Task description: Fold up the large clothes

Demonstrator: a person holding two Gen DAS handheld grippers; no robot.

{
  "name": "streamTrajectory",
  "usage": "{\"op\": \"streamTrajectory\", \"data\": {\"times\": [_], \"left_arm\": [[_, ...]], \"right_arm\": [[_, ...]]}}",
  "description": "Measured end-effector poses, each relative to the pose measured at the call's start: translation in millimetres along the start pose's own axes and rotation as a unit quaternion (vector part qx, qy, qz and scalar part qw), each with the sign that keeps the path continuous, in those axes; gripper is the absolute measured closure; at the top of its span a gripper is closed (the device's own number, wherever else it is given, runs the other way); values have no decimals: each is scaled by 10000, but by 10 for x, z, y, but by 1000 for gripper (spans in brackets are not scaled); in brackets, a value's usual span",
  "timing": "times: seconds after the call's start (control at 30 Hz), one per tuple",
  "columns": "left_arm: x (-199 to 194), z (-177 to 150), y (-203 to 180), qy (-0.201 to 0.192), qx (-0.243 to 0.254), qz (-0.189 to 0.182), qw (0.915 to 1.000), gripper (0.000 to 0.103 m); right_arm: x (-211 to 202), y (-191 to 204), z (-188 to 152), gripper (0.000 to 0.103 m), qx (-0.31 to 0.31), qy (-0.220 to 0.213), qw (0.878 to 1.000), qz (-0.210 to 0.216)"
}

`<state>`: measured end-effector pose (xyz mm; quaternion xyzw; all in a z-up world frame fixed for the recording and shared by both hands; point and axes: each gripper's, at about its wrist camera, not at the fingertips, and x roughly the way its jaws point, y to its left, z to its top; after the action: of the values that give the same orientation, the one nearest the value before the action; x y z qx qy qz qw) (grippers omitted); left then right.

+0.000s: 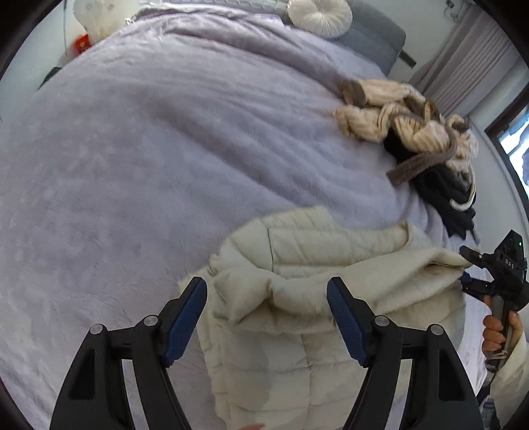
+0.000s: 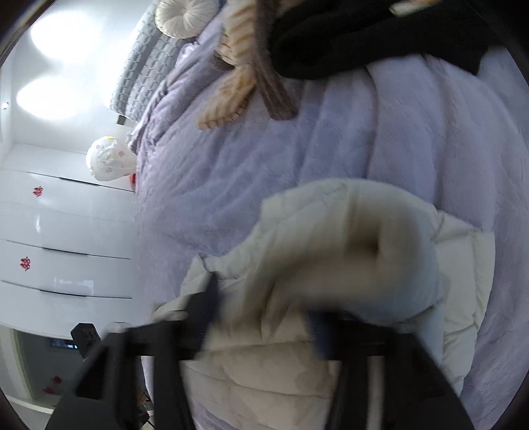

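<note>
A cream quilted puffer jacket (image 1: 297,297) lies at the near edge of the lavender bed. My left gripper (image 1: 267,297) is open, its blue-padded fingers (image 1: 188,317) straddling a bunched fold of the jacket without closing on it. My right gripper (image 1: 471,269) shows at the right in the left wrist view, jaws apart at the jacket's edge. In the blurred right wrist view the right gripper (image 2: 264,311) is open with the jacket (image 2: 330,264) bulging between and over its fingers.
The lavender bedspread (image 1: 148,165) stretches wide to the left. A pile of cream-and-brown striped knitwear (image 1: 396,115) and a black garment (image 1: 443,195) lies at the right edge. A round white cushion (image 1: 319,15) sits by the headboard. White drawers (image 2: 66,231) stand beside the bed.
</note>
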<state>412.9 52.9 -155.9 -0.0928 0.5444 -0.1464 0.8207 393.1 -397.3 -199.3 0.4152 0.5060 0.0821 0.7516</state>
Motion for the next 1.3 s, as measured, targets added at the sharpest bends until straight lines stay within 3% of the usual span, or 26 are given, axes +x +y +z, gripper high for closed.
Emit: {"op": "streamTrajectory", "data": {"times": [0.1,0.17,0.3,0.37,0.4,0.63,0.77,1.03,1.3], "left_arm": [[-121,18,-5,-209,-41,55,9998,27],[-158,12,-52,-220,50,-116,9997,27],[-122,-22,-178,-216,272,-202,9992,27],[-12,-47,-213,-169,276,-121,9994,27],[73,-67,-224,-136,229,-108,9996,27],[620,-219,-214,-120,-68,286,9995,27],[910,-217,-131,-63,-147,493,9987,27],[1085,-223,-56,-113,-106,571,9982,27],[969,-174,24,-80,-234,489,9985,27]], "right_arm": [[-100,114,32,38,-218,-101,9997,-55],[-178,147,20,38,-312,-157,9993,-165],[-301,151,-33,39,-603,-307,9959,-597],[-313,151,-46,65,-824,-330,9918,-916],[-294,143,-56,87,-921,-307,9885,-1160],[-78,-66,-149,88,-1291,-213,9762,-1730],[105,-228,-77,88,-1219,-264,9764,-1762],[392,-350,-78,92,-1251,-337,9737,-1873],[328,-294,-80,92,-1236,-324,9722,-1965]]}}
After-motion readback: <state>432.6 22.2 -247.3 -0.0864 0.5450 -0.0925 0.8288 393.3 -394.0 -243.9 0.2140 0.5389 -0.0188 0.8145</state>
